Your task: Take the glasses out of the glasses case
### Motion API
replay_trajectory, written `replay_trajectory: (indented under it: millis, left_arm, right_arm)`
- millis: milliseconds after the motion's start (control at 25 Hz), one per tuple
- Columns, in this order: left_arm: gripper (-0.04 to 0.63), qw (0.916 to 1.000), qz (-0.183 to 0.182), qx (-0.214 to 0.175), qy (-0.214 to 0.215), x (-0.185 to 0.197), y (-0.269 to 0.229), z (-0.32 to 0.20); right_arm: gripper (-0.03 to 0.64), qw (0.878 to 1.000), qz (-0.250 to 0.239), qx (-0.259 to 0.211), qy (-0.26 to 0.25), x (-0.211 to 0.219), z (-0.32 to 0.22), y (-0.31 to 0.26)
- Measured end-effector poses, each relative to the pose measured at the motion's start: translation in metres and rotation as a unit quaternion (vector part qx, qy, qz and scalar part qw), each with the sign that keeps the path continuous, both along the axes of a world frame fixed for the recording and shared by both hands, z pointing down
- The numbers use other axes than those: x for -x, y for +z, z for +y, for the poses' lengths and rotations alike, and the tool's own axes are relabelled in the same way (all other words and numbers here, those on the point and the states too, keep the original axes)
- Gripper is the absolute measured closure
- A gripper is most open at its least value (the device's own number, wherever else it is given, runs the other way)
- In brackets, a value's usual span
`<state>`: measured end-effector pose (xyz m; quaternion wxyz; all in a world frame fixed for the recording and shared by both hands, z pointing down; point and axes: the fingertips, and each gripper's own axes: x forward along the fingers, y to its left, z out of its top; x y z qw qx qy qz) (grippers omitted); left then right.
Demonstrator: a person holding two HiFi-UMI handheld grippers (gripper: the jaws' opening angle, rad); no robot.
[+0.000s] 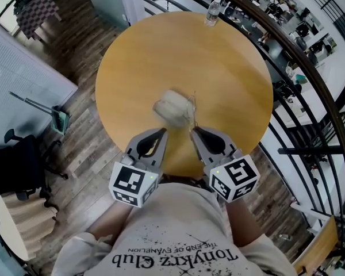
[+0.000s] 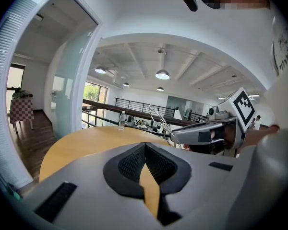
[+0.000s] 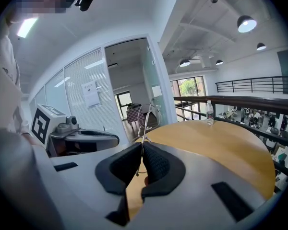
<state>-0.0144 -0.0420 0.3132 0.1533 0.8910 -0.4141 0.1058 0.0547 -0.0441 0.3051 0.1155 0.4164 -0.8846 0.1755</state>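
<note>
Bright, even daylight plus round ceiling lamps (image 2: 162,74) light the desk (image 1: 218,68) softly. The glasses case (image 1: 172,108) looks blurred in the head view. Both gripper views bulge strongly toward dark, vignetted edges.

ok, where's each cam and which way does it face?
Head view: on the head, steeply down at table, glasses case, left gripper, right gripper; shirt shows.
Left gripper view: rides left gripper, looks across table; right gripper shows.
Right gripper view: rides right gripper, shut on glasses; left gripper shows.
Shared: gripper views both see bottle.
</note>
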Motion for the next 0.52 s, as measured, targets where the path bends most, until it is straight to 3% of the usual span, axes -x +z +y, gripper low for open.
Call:
replay_trajectory:
  millis: [520]
  left_arm:
    - [0.571, 1.0000, -0.003, 0.004, 0.003, 0.0050, 0.0042, 0.0026]
  right_arm:
    - [0.583, 1.000, 0.003, 0.000, 0.004, -0.0008, 0.0000, 0.0041]
